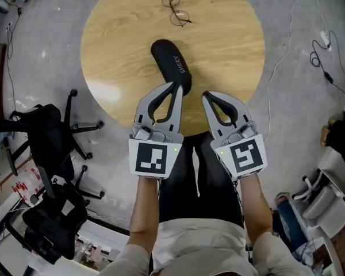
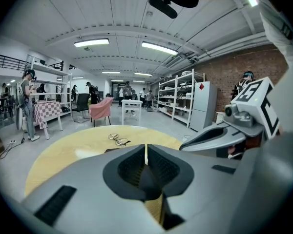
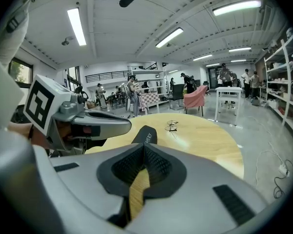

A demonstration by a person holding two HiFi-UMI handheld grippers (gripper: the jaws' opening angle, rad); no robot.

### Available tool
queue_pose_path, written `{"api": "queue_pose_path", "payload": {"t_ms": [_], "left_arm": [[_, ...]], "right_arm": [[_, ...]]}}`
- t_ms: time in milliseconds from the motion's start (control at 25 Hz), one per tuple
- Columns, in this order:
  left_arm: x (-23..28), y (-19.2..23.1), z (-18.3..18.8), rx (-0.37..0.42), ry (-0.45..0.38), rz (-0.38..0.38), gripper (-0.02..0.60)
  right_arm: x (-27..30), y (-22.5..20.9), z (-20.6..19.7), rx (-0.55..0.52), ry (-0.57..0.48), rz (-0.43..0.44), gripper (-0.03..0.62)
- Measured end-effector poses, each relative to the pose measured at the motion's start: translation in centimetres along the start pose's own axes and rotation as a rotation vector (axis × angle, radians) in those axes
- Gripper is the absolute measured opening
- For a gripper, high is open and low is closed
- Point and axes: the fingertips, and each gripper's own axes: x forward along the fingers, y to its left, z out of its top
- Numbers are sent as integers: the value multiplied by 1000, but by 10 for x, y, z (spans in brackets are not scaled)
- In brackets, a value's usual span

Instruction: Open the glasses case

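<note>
Both grippers are hanging side by side over the near edge of the round wooden table [image 1: 230,45], pointing out across it. The left gripper [image 1: 177,85] is showing its jaws pressed together with nothing between them, and its own view confirms the tips are meeting [image 2: 146,147]. The right gripper [image 1: 206,95] is the same: jaws together and empty, with only a thin seam showing at the tips [image 3: 143,147]. The black glasses case [image 1: 171,64] is lying closed on the table, running diagonally with its near end toward the person. In the head view the left tips are overlapping that near end, but I can't tell whether they're touching it. The right gripper is sitting just beside the case on its right, clear of it. In the right gripper view the case [image 3: 145,134] is showing just past the tips. The glasses [image 1: 176,9] are lying folded open farther out on the table, well apart from the case. Black office chairs [image 1: 46,131] are standing on the floor to the left.
</note>
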Motion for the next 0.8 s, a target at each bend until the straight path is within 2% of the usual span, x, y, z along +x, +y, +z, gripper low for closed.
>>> {"api": "queue_pose_path", "payload": {"t_ms": [160, 400, 600, 680, 760, 800], "left_arm": [[9, 4, -8, -2, 9, -1, 31], [26, 4, -18, 46, 39, -40, 31], [33, 3, -24, 36, 63, -58, 32], [35, 2, -28, 35, 77, -70, 57], [39, 1, -33, 38, 100, -81, 129], [41, 2, -36, 39, 110, -80, 135]], "right_arm": [[11, -2, -13, -3, 19, 2, 21], [29, -9, -26, -5, 49, 6, 20], [46, -13, -38, -8, 87, 9, 21], [51, -14, -42, -4, 97, 10, 21], [55, -16, -46, 5, 107, 8, 21], [58, -18, -48, 10, 113, 6, 21]]}}
